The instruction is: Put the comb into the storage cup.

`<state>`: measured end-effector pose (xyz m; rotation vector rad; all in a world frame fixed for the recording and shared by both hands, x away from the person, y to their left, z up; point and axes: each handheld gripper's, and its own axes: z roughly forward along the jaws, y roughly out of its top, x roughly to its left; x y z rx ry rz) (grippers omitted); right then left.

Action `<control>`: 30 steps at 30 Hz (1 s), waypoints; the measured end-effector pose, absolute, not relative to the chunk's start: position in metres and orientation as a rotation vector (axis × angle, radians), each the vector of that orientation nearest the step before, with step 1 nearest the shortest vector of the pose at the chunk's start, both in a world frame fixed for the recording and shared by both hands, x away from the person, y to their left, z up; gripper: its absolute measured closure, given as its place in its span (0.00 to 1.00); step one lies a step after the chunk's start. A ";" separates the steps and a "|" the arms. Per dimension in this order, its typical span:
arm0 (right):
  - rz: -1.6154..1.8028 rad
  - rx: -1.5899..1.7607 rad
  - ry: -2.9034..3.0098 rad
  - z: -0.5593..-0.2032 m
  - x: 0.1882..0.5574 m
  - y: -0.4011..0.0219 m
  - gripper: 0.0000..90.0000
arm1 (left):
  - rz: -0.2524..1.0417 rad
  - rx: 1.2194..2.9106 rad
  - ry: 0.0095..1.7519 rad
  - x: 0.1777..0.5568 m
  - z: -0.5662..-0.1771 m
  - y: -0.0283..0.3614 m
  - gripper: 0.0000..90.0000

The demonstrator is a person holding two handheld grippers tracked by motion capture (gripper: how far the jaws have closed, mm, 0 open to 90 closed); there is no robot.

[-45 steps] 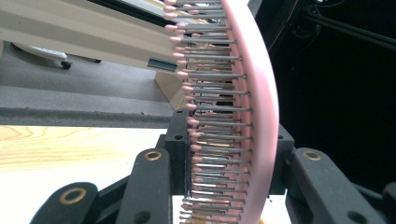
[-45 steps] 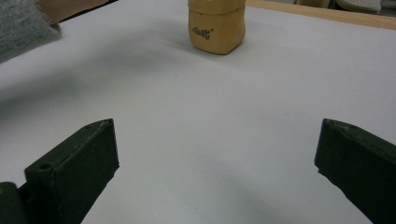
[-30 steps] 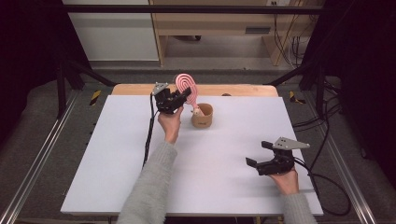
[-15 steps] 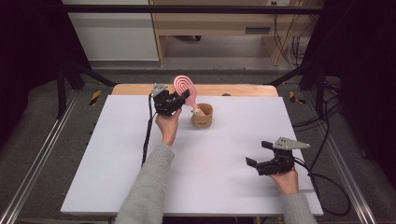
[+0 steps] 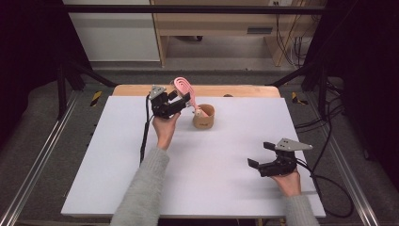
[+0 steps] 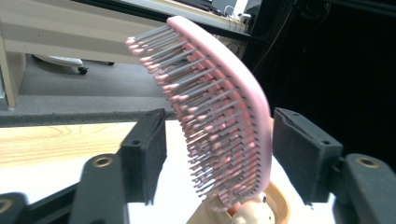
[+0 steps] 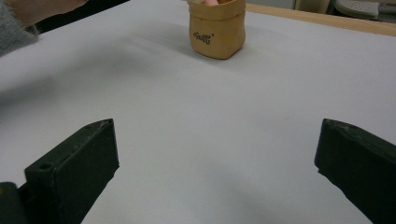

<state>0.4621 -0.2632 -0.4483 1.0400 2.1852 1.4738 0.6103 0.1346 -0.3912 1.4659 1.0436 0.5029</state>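
Pink hairbrush (image 6: 219, 121) standing handle-down in a small tan pouch (image 5: 203, 117), near the far edge of the white counter (image 5: 197, 179), a little left of its middle. Brush head tilted up and to the left above the pouch rim in the high view, bristles facing left in the left gripper view. Left gripper (image 5: 181, 100) level with the brush head, jaws just opened, now standing on either side of the head with a gap between each pad and the brush; no pad pressing on it. Hand (image 5: 164, 129) behind the gripper, grey sleeve running back to the near edge, black cable hanging beside it.

Right gripper (image 5: 261, 155) low over the counter near the near right corner, well apart from the pouch, jaws wide apart with nothing but bare counter between them. Dark lettering on the front of the pouch in the right gripper view.
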 end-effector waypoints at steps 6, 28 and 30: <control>1.470 1.040 2.185 -0.449 0.462 -0.263 0.00 | 0.498 1.492 1.019 0.602 -0.384 0.141 0.30; 1.458 1.043 2.185 -0.449 0.463 -0.263 0.00 | 0.500 1.604 0.892 0.558 -0.366 0.162 0.03; 1.457 1.042 2.186 -0.450 0.463 -0.263 0.00 | 0.498 1.605 0.880 0.553 -0.365 0.164 0.03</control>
